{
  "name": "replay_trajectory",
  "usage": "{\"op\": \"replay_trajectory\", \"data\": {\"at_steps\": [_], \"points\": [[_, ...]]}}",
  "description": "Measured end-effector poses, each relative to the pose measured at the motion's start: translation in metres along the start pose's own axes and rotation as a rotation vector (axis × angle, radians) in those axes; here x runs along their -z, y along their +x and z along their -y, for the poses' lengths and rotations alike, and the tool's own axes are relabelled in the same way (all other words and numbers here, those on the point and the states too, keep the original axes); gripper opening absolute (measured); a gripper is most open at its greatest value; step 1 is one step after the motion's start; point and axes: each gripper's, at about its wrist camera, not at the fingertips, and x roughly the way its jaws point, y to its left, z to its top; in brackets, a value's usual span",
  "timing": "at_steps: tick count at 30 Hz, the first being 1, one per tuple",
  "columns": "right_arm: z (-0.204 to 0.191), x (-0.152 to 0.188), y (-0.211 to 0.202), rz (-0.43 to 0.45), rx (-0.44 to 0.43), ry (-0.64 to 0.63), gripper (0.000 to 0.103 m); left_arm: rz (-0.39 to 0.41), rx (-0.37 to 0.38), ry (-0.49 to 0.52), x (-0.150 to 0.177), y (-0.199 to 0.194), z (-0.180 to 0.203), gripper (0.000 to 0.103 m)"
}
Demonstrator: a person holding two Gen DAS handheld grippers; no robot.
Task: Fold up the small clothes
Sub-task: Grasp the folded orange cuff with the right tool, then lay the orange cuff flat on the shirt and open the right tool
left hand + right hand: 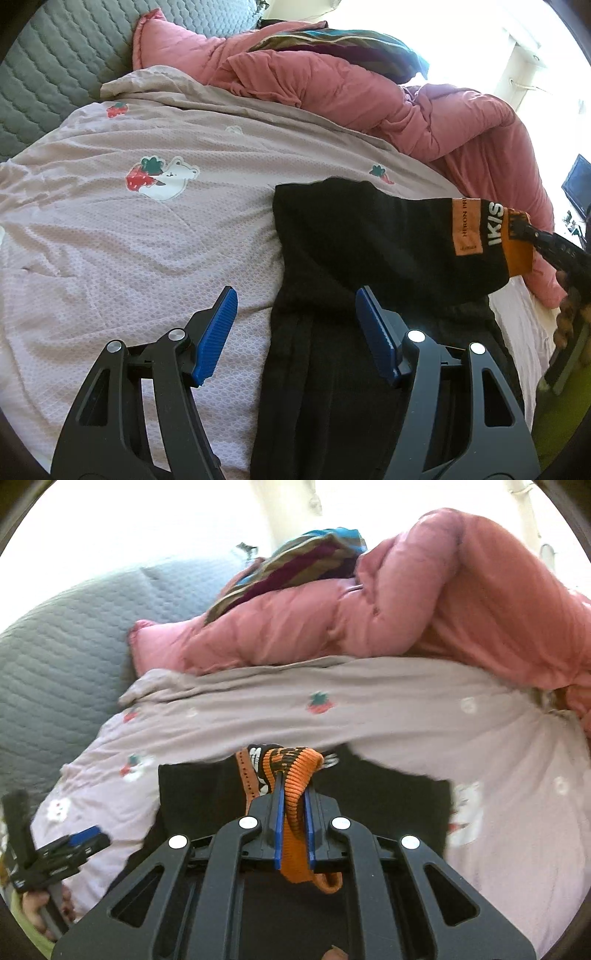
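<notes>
While the right gripper [293, 794] stays out of it by pinching the orange cuff [295, 771], the black sock [369, 236] drapes limp and light over the pink bedsheet [147, 236]. Beside that cuff, the toe end suits the left gripper [295, 325], whose jaws stand apart, empty.

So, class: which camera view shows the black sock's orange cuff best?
The right wrist view: the orange cuff fills the centre, pinched between the right gripper's blue pads. The left wrist view shows the black sock whole and partly lifted, but the cuff is only a small patch at its right edge.
</notes>
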Motion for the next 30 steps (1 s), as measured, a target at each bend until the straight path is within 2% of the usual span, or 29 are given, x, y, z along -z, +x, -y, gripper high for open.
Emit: {"op": "replay_trajectory", "data": {"at_steps": [10,21,25,30], "points": [[0.034,0.021,0.030,-0.054,0.130,0.025,0.008,-0.025,-0.012,0.029,0.000,0.008,0.008,0.059],[0.050,0.034,0.040,-0.101,0.159,0.067,0.008,-0.046,0.003,0.142,-0.035,0.038,0.064,0.058],[0.056,0.037,0.041,-0.112,0.181,0.077,0.008,-0.091,0.005,0.166,-0.040,0.070,0.079,0.058],[0.061,0.044,0.045,-0.130,0.187,0.081,0.009,-0.185,-0.020,0.172,-0.030,0.106,0.074,0.058]]}}
